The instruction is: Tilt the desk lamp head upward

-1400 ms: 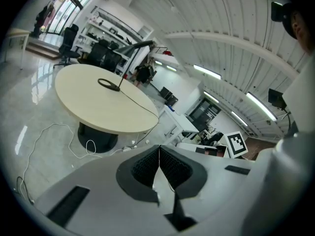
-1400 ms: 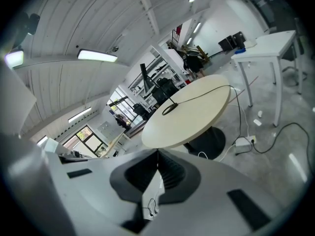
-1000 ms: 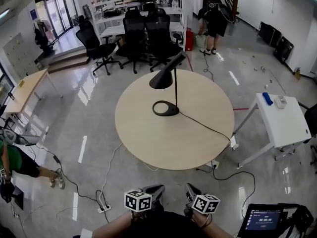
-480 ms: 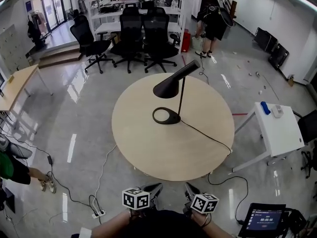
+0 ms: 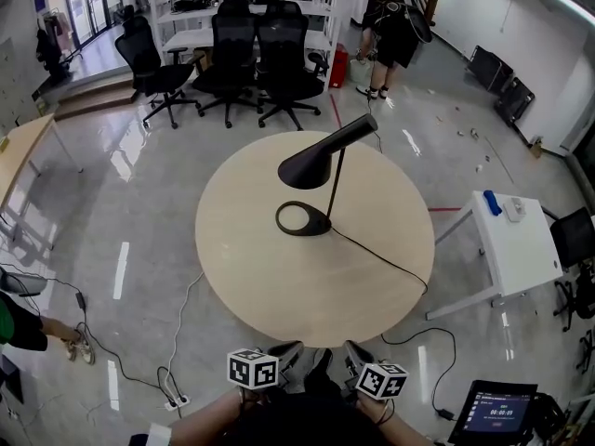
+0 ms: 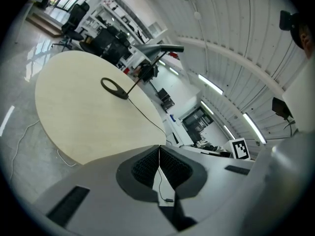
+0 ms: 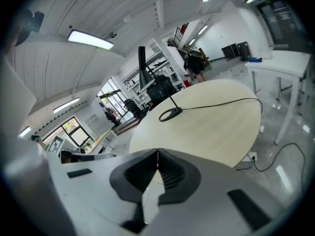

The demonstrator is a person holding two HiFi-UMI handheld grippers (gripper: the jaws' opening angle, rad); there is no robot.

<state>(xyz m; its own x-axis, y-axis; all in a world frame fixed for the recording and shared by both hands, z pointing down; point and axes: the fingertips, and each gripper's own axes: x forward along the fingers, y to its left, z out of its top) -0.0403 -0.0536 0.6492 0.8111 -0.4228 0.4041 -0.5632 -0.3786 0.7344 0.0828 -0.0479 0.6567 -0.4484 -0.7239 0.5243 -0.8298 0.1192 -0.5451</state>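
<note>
Nearest, your left gripper (image 5: 284,353) and right gripper (image 5: 357,351) sit side by side. Each has its jaws pressed fully together on nothing, and the ribbed dark pads (image 6: 143,167) meet along a single seam.

Just ahead of and below both jaw lines lies the near rim of the round table (image 5: 251,282). Its top is pale, matte and wood-toned, with a thin edge.

Further ahead, a thin black cord (image 5: 376,254) crosses the top. It runs from the lamp towards the table edge out to the right of your right jaws.

Well ahead of both jaws, near the table's middle, stands the desk lamp:
- **Base:** the lamp base (image 5: 321,225) is a flat black oval ring with an open hole.
- **Stem:** the stem (image 5: 337,179) is a slim, straight, upright rod.
- **Head:** the lamp head (image 5: 325,154) is a smooth black cone. Its wide mouth is low and its narrow neck rises away from you.

Judged from its look, the lamp is rigid painted metal, fairly light, and slick under the pads.
- The ring base may skate on the smooth top, so pin the base or stem with one gripper.
- Take the head across its narrow neck or at the cone's rim with the other gripper.
- Expect the joint at the stem top to be stiff.

Beyond the table stand black office chairs (image 5: 279,54).
</note>
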